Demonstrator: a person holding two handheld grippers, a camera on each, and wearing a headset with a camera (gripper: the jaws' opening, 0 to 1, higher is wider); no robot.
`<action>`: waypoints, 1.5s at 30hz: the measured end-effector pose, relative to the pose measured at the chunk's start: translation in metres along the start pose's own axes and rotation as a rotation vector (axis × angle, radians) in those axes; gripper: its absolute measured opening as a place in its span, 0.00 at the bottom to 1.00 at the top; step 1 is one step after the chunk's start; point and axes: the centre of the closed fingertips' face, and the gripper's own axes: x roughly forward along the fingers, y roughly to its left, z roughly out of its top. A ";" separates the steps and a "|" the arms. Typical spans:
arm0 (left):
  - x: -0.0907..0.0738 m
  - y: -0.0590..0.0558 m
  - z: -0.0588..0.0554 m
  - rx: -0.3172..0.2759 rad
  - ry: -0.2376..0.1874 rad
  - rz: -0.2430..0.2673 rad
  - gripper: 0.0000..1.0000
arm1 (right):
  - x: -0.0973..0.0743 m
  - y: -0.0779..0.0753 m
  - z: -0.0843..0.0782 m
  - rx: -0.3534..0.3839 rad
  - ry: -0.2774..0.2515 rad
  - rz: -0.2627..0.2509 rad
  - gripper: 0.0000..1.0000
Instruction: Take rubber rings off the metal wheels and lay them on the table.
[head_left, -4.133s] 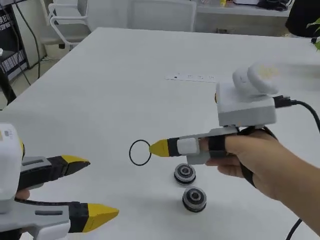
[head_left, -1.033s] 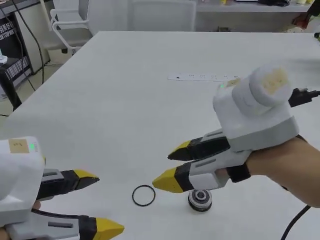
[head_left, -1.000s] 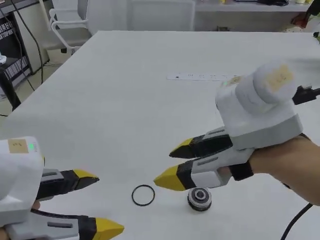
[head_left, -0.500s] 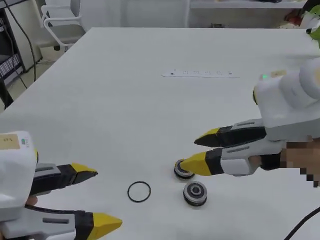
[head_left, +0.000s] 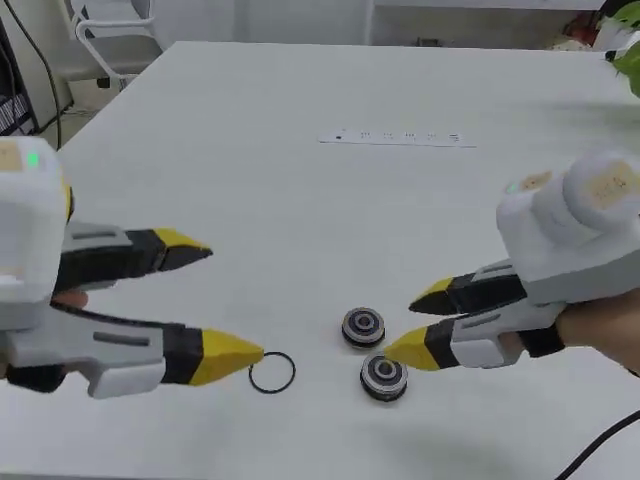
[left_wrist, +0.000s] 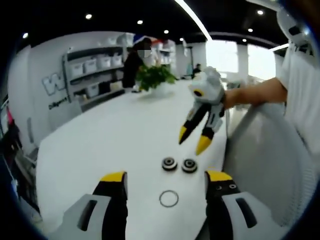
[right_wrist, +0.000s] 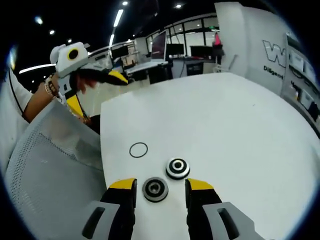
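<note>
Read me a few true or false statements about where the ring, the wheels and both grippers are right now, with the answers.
1. A rubber ring lies flat on the table, apart from the metal wheels. True.
2. The right gripper is shut on a wheel. False: it is open, with the nearer wheel resting on the table between its jaw tips.
3. The two metal wheels sit close together. True.
4. The left gripper holds the rubber ring. False: it is open and empty, and the ring lies on the table beside one jaw tip.
</note>
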 end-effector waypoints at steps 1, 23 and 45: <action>0.002 -0.001 0.006 0.004 -0.011 -0.008 0.63 | 0.001 0.000 -0.002 0.003 0.005 0.005 0.37; 0.114 -0.050 0.013 0.194 0.049 -0.276 0.52 | 0.013 0.003 -0.035 0.033 0.103 0.072 0.37; 0.140 -0.063 -0.059 0.069 0.126 -0.299 0.32 | 0.017 0.005 -0.039 0.006 0.126 0.079 0.33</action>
